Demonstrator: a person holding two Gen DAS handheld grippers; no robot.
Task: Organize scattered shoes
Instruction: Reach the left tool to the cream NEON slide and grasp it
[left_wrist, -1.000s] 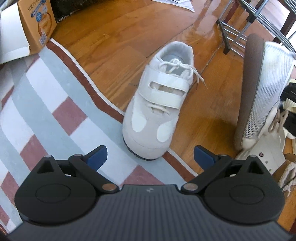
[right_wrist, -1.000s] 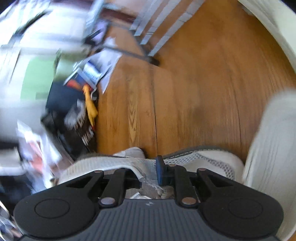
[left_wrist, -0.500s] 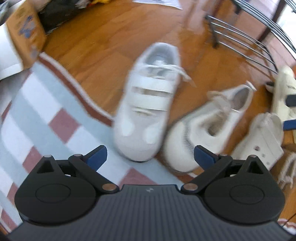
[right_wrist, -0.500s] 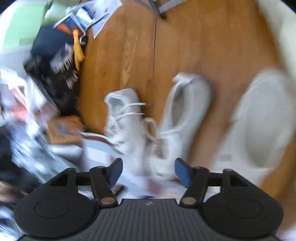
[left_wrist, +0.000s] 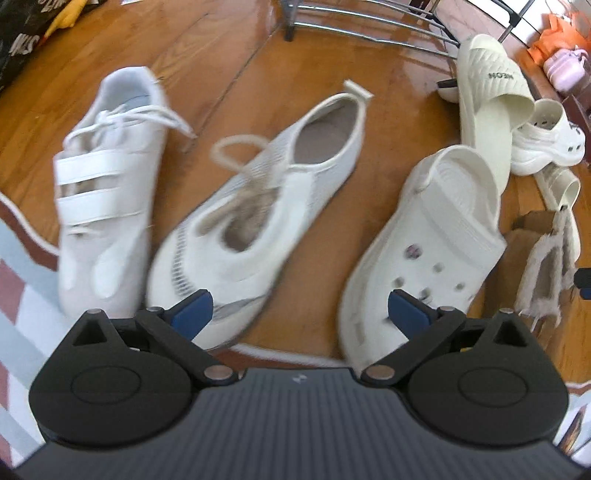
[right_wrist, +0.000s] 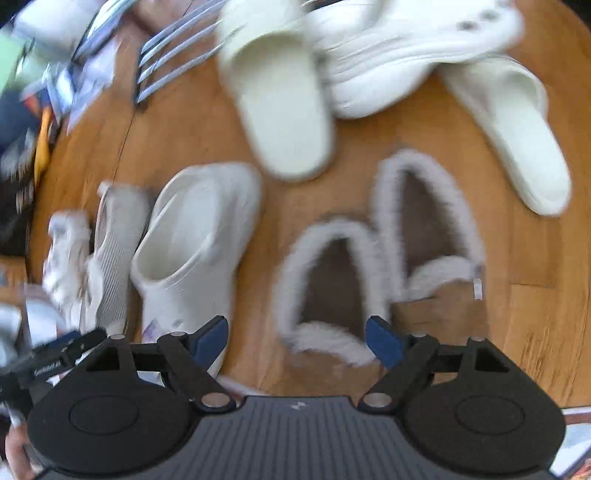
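In the left wrist view a white strap sneaker (left_wrist: 107, 184), a white mesh sneaker (left_wrist: 258, 221) and a cream clog (left_wrist: 432, 236) lie side by side on the wood floor. My left gripper (left_wrist: 299, 312) hangs open just above their toes, holding nothing. A cream slide (left_wrist: 487, 110) and another clog (left_wrist: 546, 136) lie further right. In the right wrist view two brown fur-trimmed slippers (right_wrist: 373, 258) lie ahead of my open right gripper (right_wrist: 295, 338). The cream clog (right_wrist: 195, 243) sits to their left, with cream slides (right_wrist: 284, 110) and a clog (right_wrist: 406, 51) beyond.
A striped rug (left_wrist: 22, 280) edges the floor at lower left. A metal rack (left_wrist: 369, 18) stands at the back. Dark bags and papers (right_wrist: 26, 147) pile up at the left. My left gripper's body (right_wrist: 48, 365) shows at the lower left of the right wrist view.
My right gripper let go of the mesh sneaker, which now lies beside the strap sneaker, and swung right over the fur slippers. My left view has panned right.
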